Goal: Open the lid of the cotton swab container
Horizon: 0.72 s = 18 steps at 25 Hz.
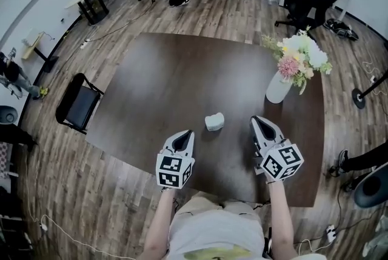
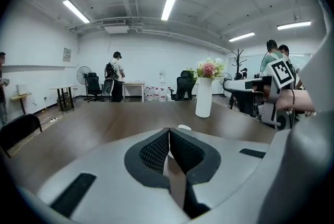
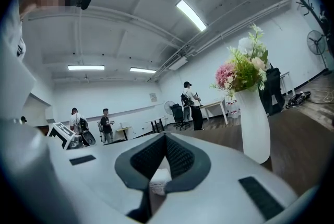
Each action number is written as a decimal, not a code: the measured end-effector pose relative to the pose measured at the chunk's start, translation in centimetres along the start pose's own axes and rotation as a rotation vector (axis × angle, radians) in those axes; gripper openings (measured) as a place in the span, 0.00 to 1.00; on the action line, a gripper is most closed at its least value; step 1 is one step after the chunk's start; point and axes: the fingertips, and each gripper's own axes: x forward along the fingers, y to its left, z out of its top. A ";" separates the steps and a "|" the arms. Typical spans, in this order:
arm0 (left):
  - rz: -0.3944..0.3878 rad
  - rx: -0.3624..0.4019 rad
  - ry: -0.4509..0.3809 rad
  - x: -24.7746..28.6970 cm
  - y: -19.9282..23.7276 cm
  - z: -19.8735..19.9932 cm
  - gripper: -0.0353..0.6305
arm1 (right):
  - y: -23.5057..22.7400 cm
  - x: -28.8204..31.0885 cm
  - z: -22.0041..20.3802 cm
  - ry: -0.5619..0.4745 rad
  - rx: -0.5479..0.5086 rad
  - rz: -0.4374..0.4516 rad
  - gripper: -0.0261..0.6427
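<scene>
Left gripper (image 1: pixel 184 134) and right gripper (image 1: pixel 259 122) both clenched on nothing; prise the lid (image 1: pixel 214 117) unbraced and that light cotton swab container (image 1: pixel 214 123) may skid across the table (image 1: pixel 157 71).

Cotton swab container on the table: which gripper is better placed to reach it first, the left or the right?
Probably the left gripper: its shut tips lie nearer the container, which sits just ahead of them. The right gripper, also shut, is farther off, nearer the vase.
</scene>
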 end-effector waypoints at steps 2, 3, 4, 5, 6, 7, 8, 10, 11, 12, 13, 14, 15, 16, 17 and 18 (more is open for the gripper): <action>-0.005 0.007 0.025 0.9 -0.1 -0.6 0.09 | -0.3 0.3 -0.8 0.022 0.014 -0.009 0.07; -0.019 0.002 0.036 1.3 -0.2 -0.9 0.09 | -0.4 0.4 -1.3 0.035 0.024 -0.011 0.07; -0.037 -0.005 0.047 1.8 -0.4 -1.4 0.09 | -0.4 0.5 -1.9 0.049 0.030 -0.010 0.07; -0.057 -0.008 0.060 2.2 -0.6 -1.8 0.09 | -0.4 0.7 -2.5 0.063 0.032 -0.010 0.07; -0.079 -0.005 0.076 2.7 -0.7 -2.4 0.09 | -0.3 0.7 -3.0 0.078 0.031 -0.012 0.07; -0.100 0.003 0.092 3.2 -0.9 -3.0 0.09 | -0.2 0.8 -3.5 0.092 0.027 -0.016 0.07; -0.117 0.013 0.106 3.6 -1.0 -3.5 0.09 | -0.2 0.9 -3.8 0.103 0.022 -0.018 0.07; -0.136 0.020 0.123 4.5 -0.9 -4.5 0.09 | -0.3 1.1 -4.5 0.121 0.017 -0.022 0.07; -0.143 0.018 0.127 5.0 -0.8 -4.8 0.09 | -0.4 1.1 -4.9 0.128 0.018 -0.023 0.07; -0.150 0.018 0.129 5.4 -0.8 -5.0 0.09 | -0.4 1.2 -5.3 0.134 0.021 -0.023 0.07; -0.159 0.023 0.130 5.9 -0.8 -5.1 0.09 | -0.5 1.3 -5.7 0.140 0.021 -0.022 0.07; -0.166 0.034 0.131 6.4 -0.9 -5.2 0.09 | -0.6 1.3 -6.0 0.145 0.018 -0.021 0.07; -0.174 0.047 0.133 6.8 -0.9 -5.3 0.09 | -0.8 1.3 -6.2 0.150 0.013 -0.024 0.07; -0.184 0.058 0.136 7.1 -1.1 -5.4 0.09 | -1.2 1.2 -6.3 0.156 0.009 -0.032 0.07; -0.197 0.066 0.140 7.4 -1.2 -5.5 0.09 | -1.6 1.0 -6.4 0.161 0.008 -0.043 0.07; -0.212 0.072 0.144 7.6 -1.4 -5.6 0.09 | -1.9 0.8 -6.4 0.165 0.010 -0.054 0.07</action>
